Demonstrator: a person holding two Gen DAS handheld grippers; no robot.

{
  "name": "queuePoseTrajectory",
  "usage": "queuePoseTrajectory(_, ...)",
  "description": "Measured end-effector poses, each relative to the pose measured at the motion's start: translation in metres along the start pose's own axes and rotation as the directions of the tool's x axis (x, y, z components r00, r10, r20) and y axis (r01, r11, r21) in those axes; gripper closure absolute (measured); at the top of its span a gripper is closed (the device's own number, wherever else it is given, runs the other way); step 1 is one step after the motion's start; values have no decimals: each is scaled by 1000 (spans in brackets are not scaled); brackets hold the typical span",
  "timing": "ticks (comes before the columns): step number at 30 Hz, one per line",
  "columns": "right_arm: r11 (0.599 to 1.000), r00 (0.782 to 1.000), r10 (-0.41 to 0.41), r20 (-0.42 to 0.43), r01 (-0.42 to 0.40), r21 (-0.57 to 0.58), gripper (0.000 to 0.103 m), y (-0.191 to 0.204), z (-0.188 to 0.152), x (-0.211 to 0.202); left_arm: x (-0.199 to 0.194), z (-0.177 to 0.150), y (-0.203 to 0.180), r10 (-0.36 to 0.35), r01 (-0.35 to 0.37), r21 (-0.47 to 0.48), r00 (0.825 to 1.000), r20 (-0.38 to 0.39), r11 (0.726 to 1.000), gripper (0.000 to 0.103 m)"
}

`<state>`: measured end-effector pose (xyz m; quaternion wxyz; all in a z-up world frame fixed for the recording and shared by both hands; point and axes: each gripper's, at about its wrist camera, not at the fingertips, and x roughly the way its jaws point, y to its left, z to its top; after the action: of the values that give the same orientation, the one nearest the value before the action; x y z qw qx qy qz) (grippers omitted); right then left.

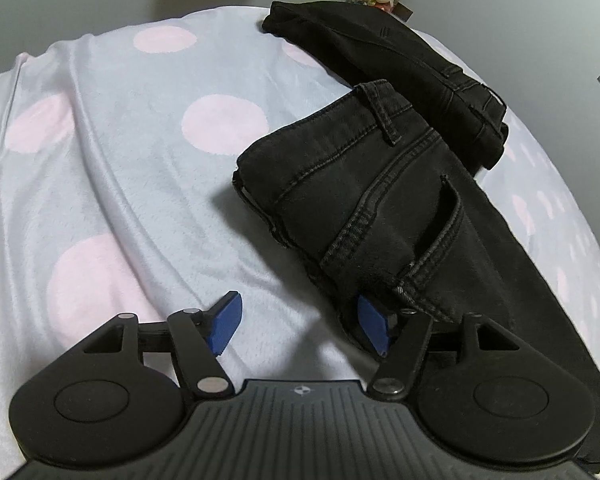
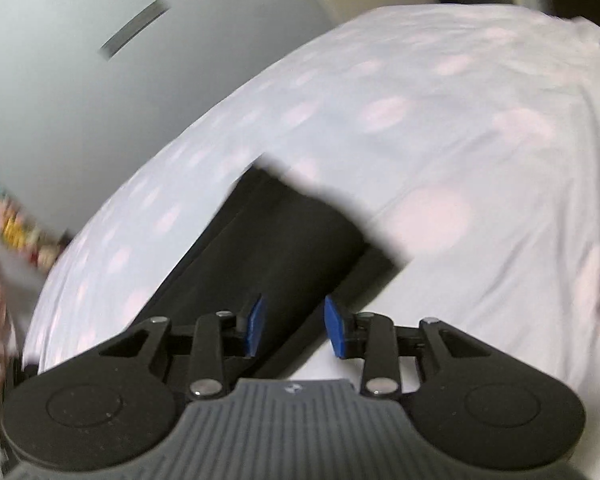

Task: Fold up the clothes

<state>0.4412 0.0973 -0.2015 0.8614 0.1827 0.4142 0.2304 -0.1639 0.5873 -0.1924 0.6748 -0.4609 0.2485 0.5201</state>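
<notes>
Both tongs, left [image 1: 300, 326] and right [image 2: 293, 326], gape unloaded, so the half-folded black denim jeans [image 1: 364, 184] could slump apart on the plush polka-dot blanket [image 1: 140, 168]

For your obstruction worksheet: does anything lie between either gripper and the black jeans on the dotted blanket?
Nothing visible does. The left gripper is open right at the black jeans, one pad at the denim's edge. The right gripper is open directly over the jeans' leg on the blanket.

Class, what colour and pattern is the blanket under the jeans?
Pale blue blanket with large pink dots, clearest in the left wrist view.
</notes>
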Motion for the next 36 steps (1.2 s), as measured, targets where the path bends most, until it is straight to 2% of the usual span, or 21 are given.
queuePoseTrajectory(2,999,999,-33,4,33,8,68,-14,14,11,2,-1,-3,16,-16,9,1000,4,1000,25)
queuePoseTrajectory(5,1000,1000,-26,-4,26,-10,71,-19,23,29,3,-3,-7,36,-37,21,999,8,999,24)
queuePoseTrajectory(9,999,999,-11,-33,9,-38,73,-15,26,58,6,-5,-12,61,-61,36,998,12,997,22)
queuePoseTrajectory(14,996,998,-55,-37,52,-67,73,-2,29,78,9,-5,-16,81,-82,44,997,16,996,19)
queuePoseTrajectory(16,993,997,-77,-28,74,-97,103,7,33,79,11,-5,-17,85,-86,41,996,17,995,17)
queuePoseTrajectory(18,989,996,-80,35,84,-120,103,16,42,67,11,-4,-17,86,-87,38,996,15,995,17)
queuePoseTrajectory(20,980,986,-114,124,133,-149,103,24,52,50,11,-3,-17,84,-84,39,996,11,996,17)
queuePoseTrajectory(22,983,984,-128,122,142,-117,103,19,63,41,11,-3,-16,78,-78,41,997,13,996,17)
queuePoseTrajectory(24,991,995,-83,49,88,-105,103,11,64,40,11,-5,-15,76,-76,42,997,19,996,17)
queuePoseTrajectory(25,994,998,-58,9,59,-92,102,7,61,42,10,-6,-15,76,-76,41,997,22,996,17)
queuePoseTrajectory(27,999,998,-10,-63,7,-39,93,-2,50,46,10,-7,-16,78,-79,38,997,28,996,17)
queuePoseTrajectory(30,1000,993,-9,-117,10,13,65,-11,32,57,10,-6,-17,84,-85,37,996,23,996,17)
queuePoseTrajectory(36,994,991,14,-132,0,112,64,-19,20,85,12,-6,-17,85,-86,37,996,24,996,15)
